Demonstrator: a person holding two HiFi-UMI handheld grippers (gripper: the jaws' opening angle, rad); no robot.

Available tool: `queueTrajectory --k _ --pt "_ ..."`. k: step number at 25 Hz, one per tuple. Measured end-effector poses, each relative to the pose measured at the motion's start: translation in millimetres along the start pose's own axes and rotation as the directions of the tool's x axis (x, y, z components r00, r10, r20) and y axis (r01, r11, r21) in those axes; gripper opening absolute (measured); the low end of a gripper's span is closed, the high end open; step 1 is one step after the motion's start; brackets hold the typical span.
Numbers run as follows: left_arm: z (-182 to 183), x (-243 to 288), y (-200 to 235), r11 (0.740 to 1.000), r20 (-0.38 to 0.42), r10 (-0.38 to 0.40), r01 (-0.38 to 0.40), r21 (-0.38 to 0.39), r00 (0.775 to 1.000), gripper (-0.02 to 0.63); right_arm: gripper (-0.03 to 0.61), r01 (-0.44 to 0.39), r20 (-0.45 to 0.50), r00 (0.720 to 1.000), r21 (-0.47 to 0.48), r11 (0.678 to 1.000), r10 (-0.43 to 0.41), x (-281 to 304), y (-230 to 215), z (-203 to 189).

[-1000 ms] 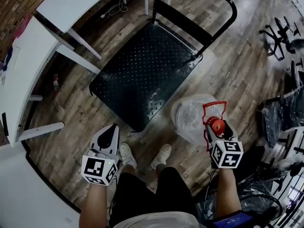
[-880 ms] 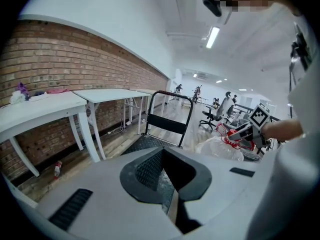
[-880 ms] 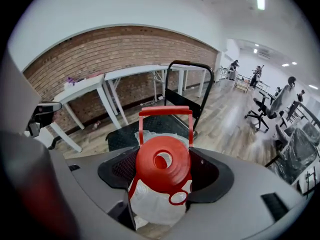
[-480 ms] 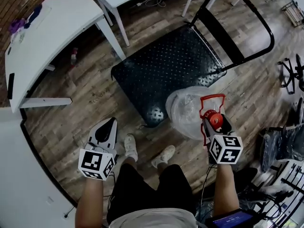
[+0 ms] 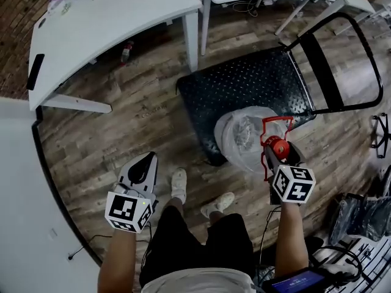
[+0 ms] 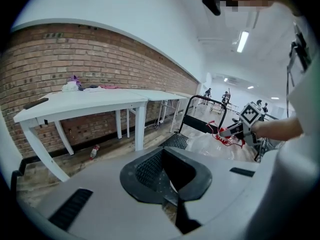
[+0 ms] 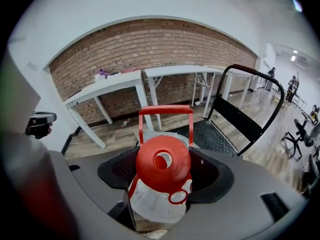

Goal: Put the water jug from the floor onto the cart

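The water jug (image 5: 243,138) is clear plastic with a red cap (image 5: 280,147) and a red carry handle. My right gripper (image 5: 278,156) is shut on its neck just below the cap, so the cap (image 7: 162,161) fills the right gripper view between the jaws. In the head view the jug's body overlaps the near corner of the black cart deck (image 5: 244,87), whose black push handle (image 5: 351,54) rises at the far right. At the lower left my left gripper (image 5: 145,163) holds nothing; its jaws (image 6: 172,201) meet at the tips.
White tables (image 5: 110,23) stand at the far left and along the back by a brick wall (image 6: 75,54). A small bottle (image 5: 126,50) lies on the wood floor under one table. The person's feet (image 5: 198,194) stand between the grippers. Black gear (image 5: 366,212) crowds the right.
Both grippers have travelled with the person across the floor. The jug, earlier over bare floor beside the cart, now overlaps the cart's near corner. The right grip is unchanged.
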State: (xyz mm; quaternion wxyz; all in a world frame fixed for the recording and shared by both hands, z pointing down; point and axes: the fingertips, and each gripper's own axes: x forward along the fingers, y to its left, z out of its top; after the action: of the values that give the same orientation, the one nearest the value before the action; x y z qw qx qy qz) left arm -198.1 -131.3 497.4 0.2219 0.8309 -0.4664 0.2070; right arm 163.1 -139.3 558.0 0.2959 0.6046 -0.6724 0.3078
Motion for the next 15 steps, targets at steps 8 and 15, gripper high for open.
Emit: queueTrajectory --k 8,15 --pt "-9 -13 15 1.0 -0.009 0.001 -0.001 -0.02 1.0 -0.002 0.313 -0.04 -0.05 0.998 -0.072 0.997 0.037 36 41 5" --pt "0 -19 22 1.0 0.008 -0.011 0.011 -0.005 1.0 -0.002 0.313 -0.04 -0.095 0.995 -0.096 0.995 0.031 53 53 0"
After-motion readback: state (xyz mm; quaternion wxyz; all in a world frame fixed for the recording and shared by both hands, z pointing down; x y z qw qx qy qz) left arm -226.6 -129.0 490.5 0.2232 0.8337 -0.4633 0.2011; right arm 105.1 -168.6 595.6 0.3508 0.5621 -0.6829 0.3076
